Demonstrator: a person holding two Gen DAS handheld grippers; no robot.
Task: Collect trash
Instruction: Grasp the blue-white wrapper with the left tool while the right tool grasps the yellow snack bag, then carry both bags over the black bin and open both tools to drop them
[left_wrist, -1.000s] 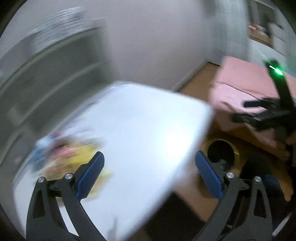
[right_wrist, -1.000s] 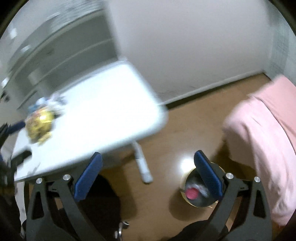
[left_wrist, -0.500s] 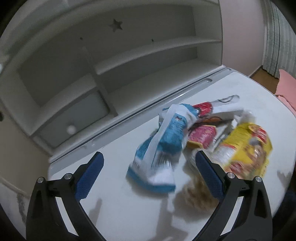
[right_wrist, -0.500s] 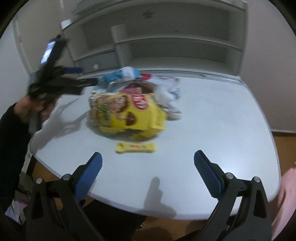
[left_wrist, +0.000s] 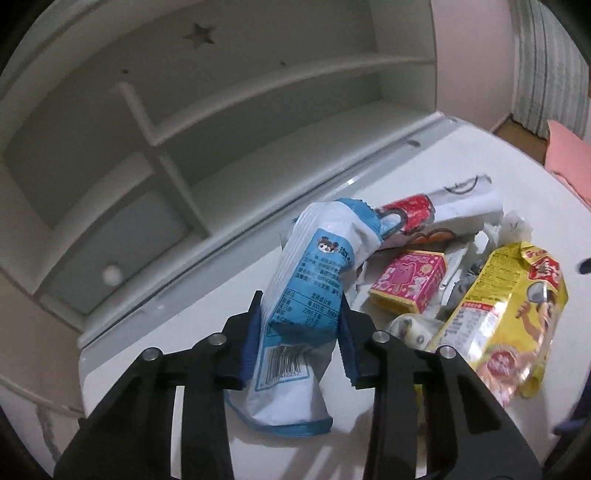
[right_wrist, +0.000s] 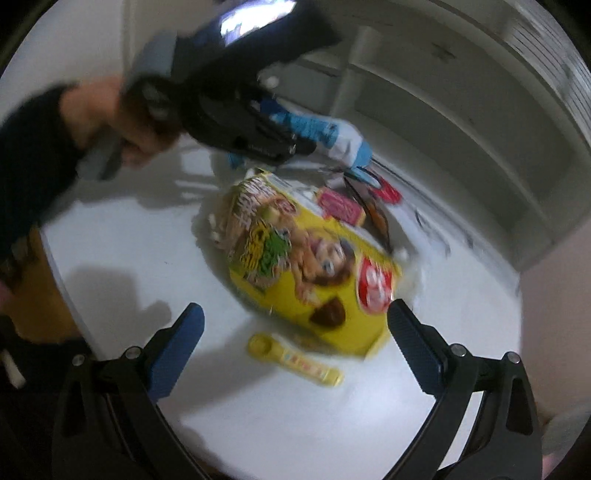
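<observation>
Your left gripper (left_wrist: 301, 334) sits at lower centre of the left wrist view. Its jaws have just been closing and the blue pads now press both sides of a blue-and-white snack wrapper (left_wrist: 314, 288), so that piece of trash is pinched. The wrapper stands up between the pads, lower end w/ a barcode resting on the white table (left_wrist: 207, 317). Its back shows a nutrition table in Chinese print, too small to read, plus a small cartoon face near the top.

Just right of it lies the rest of the pile: a pink carton (left_wrist: 408, 284) w/ a pink ice-lolly picture, a white bag w/ a red logo (left_wrist: 436, 218) behind it, and a yellow snack bag (left_wrist: 506, 306) w/ a red oval brand mark at right, characters unreadable. A white shelf unit (left_wrist: 221, 122) w/ a star cutout fills the upper frame.

Your right gripper (right_wrist: 295, 343) is wide open w/ nothing between the pads, hovering over the table at lower centre of the right wrist view. The yellow snack bag lies centre frame, blurred. A small yellow stick packet (right_wrist: 293, 363) lies just below it, apart from both pads.
</observation>
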